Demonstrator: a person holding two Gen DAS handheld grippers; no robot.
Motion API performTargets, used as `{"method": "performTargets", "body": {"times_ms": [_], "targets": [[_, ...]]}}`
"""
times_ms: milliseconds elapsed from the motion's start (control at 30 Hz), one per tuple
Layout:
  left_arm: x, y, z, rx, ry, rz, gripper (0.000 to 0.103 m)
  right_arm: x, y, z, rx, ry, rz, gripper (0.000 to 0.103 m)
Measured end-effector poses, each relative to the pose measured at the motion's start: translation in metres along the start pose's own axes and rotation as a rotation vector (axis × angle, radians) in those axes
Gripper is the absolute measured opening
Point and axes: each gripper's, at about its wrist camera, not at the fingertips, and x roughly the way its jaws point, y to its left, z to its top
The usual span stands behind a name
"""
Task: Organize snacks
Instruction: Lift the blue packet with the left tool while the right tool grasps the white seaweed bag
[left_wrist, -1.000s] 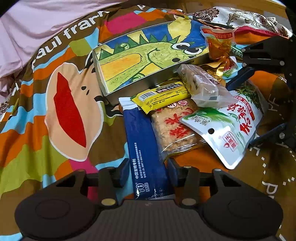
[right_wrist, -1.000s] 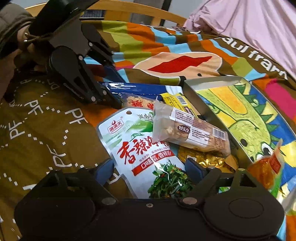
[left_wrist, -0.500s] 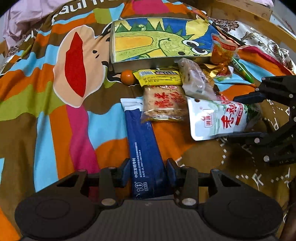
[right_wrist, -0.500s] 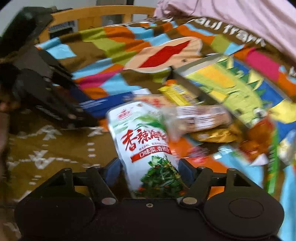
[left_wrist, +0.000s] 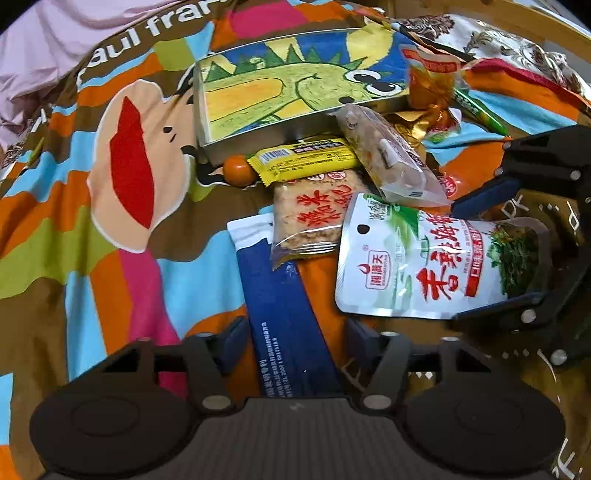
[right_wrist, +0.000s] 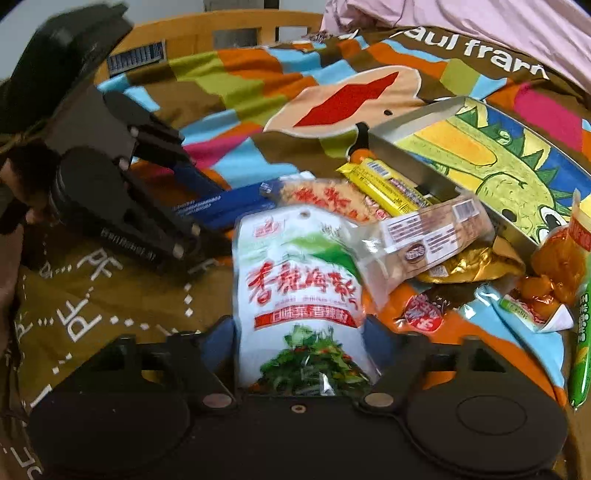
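Note:
A long blue packet (left_wrist: 284, 314) lies on the bedspread between my left gripper's (left_wrist: 295, 343) fingers. Its jaws are opening, and a strip of fabric shows beside the packet. My right gripper (right_wrist: 301, 343) is closing on the bottom end of a white seaweed pouch (right_wrist: 299, 280), pads against its sides. The left wrist view shows that pouch (left_wrist: 424, 266) bulging between the right gripper (left_wrist: 458, 264). A rice cracker packet (left_wrist: 314, 214), a yellow bar (left_wrist: 306, 158) and a clear packet (left_wrist: 388, 155) lie piled against a dinosaur tin (left_wrist: 295, 85).
A small orange ball (left_wrist: 238, 170) rests at the tin's front corner. Orange, gold and green wrapped snacks (right_wrist: 546, 291) lie to the right of the pile. The colourful bedspread (left_wrist: 122, 177) stretches left, a pink quilt (right_wrist: 480, 22) lies behind, and a wooden bed frame (right_wrist: 229, 29) edges the far side.
My left gripper's fingers have spread slightly off the blue packet. The right gripper has narrowed on the white pouch and rolled, and the pouch has swung to lie across the left view.

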Motion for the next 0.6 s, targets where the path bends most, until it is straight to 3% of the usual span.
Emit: {"method": "performTargets", "body": {"times_ms": [67,333,600], "targets": [[0.0,0.0,-0.001,0.001,-0.001,0.005,0.048,-0.003,0.005,0.0,-0.014,0.003,-0.025,0.062],[-0.013,0.017,-0.006,-0.142,0.012,-0.063,0.043,-0.018,0.01,0.0,0.001,-0.022,-0.099,0.035],[-0.037,0.032,-0.011,-0.255,-0.058,-0.072,0.038,-0.038,0.039,0.003,-0.087,-0.099,-0.188,0.031]]}}
